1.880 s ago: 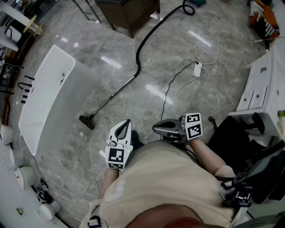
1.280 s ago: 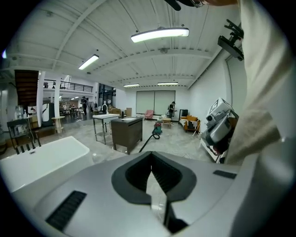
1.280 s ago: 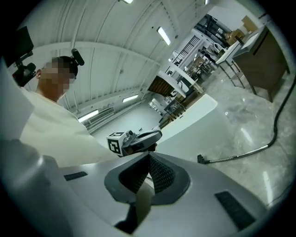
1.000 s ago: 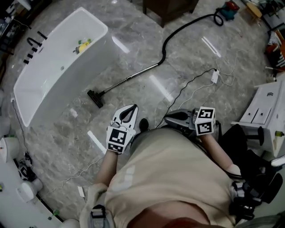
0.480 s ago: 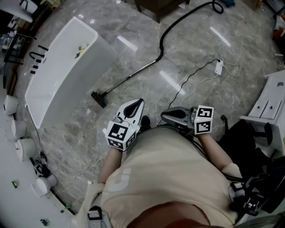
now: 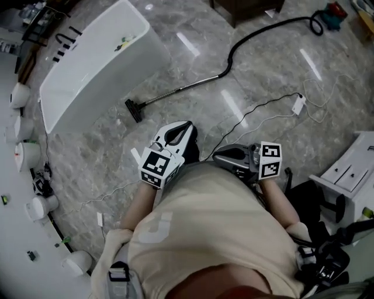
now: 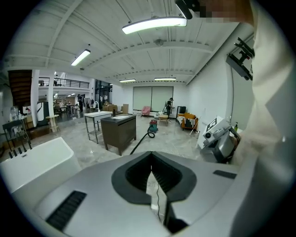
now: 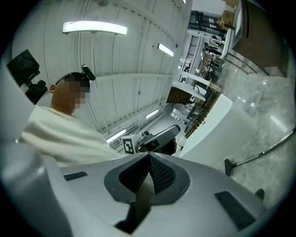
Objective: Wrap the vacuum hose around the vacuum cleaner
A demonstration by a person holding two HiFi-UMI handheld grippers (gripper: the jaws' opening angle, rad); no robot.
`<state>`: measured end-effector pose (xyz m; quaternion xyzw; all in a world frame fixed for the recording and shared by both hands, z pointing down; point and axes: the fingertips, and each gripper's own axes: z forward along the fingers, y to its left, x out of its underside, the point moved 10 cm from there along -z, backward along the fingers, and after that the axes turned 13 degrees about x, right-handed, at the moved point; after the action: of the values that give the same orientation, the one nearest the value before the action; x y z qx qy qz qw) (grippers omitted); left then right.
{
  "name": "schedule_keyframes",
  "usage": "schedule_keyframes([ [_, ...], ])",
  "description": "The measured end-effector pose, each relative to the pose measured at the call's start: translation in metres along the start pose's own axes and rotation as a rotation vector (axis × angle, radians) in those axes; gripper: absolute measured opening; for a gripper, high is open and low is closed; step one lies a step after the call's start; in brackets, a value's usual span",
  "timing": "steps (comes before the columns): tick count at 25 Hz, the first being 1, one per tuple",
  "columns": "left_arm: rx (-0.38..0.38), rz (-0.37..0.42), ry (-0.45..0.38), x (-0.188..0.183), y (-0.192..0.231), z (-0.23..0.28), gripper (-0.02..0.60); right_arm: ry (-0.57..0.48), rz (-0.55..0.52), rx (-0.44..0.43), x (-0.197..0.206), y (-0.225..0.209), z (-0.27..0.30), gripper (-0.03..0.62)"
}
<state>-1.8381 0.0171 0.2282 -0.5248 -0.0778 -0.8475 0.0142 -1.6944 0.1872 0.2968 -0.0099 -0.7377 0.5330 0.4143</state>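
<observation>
The vacuum cleaner (image 6: 331, 11), red and teal, stands far off at the top right of the head view. Its black hose (image 6: 257, 32) runs across the floor to a metal wand (image 6: 181, 89) and a floor nozzle (image 6: 133, 110) beside the bathtub. My left gripper (image 6: 187, 125) and right gripper (image 6: 215, 156) are held close to the person's body, both shut and empty, well short of the nozzle. In the left gripper view the shut left gripper (image 7: 151, 170) points toward the vacuum cleaner (image 7: 152, 126) and hose (image 7: 140, 142). The right gripper (image 8: 148, 162) faces the nozzle (image 8: 230, 166).
A white bathtub (image 6: 76, 73) lies at the upper left. A dark cabinet (image 6: 248, 8) stands near the hose at the top. A white power strip (image 6: 298, 104) and thin cables (image 6: 245, 117) trail across the marble floor. A white drawer unit (image 6: 350, 166) is at the right.
The person has stepped and turned, so the bathtub, wand and nozzle have shifted in the head view. Both grippers stay shut and near the body.
</observation>
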Motion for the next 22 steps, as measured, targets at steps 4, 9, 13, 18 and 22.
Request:
schedule_keyframes([
  [4,0.044,-0.095,-0.077,0.001,0.036,0.002,0.006,0.013,0.025,0.053,-0.018,-0.016,0.013,0.005],
  [9,0.128,-0.167,-0.146,-0.001,0.118,0.009,0.006,0.001,0.069,0.157,-0.052,-0.05,0.054,0.005],
  [13,0.185,-0.121,-0.112,-0.004,0.188,0.004,0.006,0.01,0.105,0.193,-0.082,-0.072,0.11,0.005],
  [18,0.192,-0.109,-0.073,-0.002,0.261,-0.014,0.006,-0.031,0.162,0.189,-0.117,-0.099,0.162,0.005],
  [22,0.186,-0.161,-0.11,0.005,0.282,-0.027,0.006,-0.018,0.152,0.214,-0.138,-0.107,0.181,0.005],
])
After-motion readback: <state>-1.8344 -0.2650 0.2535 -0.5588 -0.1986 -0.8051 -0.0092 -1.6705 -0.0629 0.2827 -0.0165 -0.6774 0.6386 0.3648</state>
